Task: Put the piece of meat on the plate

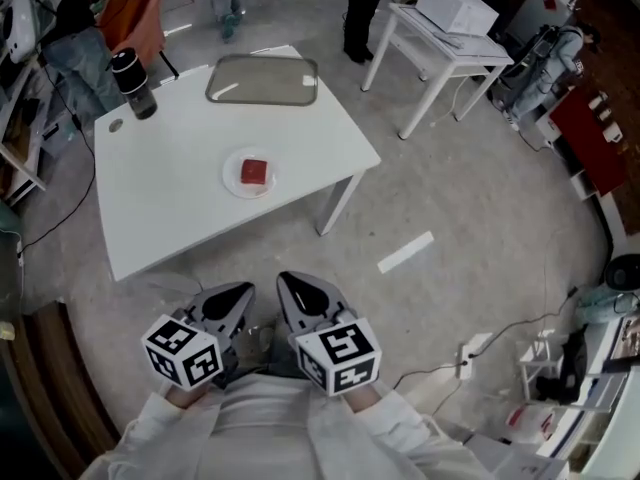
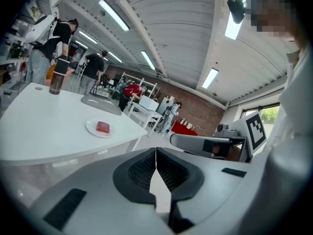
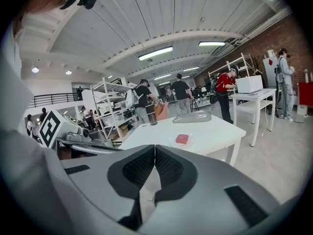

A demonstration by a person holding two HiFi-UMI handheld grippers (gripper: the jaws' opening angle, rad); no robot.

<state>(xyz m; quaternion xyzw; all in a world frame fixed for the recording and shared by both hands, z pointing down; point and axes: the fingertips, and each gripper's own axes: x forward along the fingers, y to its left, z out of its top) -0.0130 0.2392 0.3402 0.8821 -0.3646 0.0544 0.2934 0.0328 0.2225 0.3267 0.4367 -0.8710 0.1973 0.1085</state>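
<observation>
Left gripper (image 1: pixel 228 303) and right gripper (image 1: pixel 310 298) closed on nothing, with meat (image 1: pixel 255 172) on plate (image 1: pixel 232 180) straight ahead, well apart.

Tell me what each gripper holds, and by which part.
Nothing is held: the left gripper and right gripper are both shut and empty. The piece of meat lies on the plate, untouched.
</observation>
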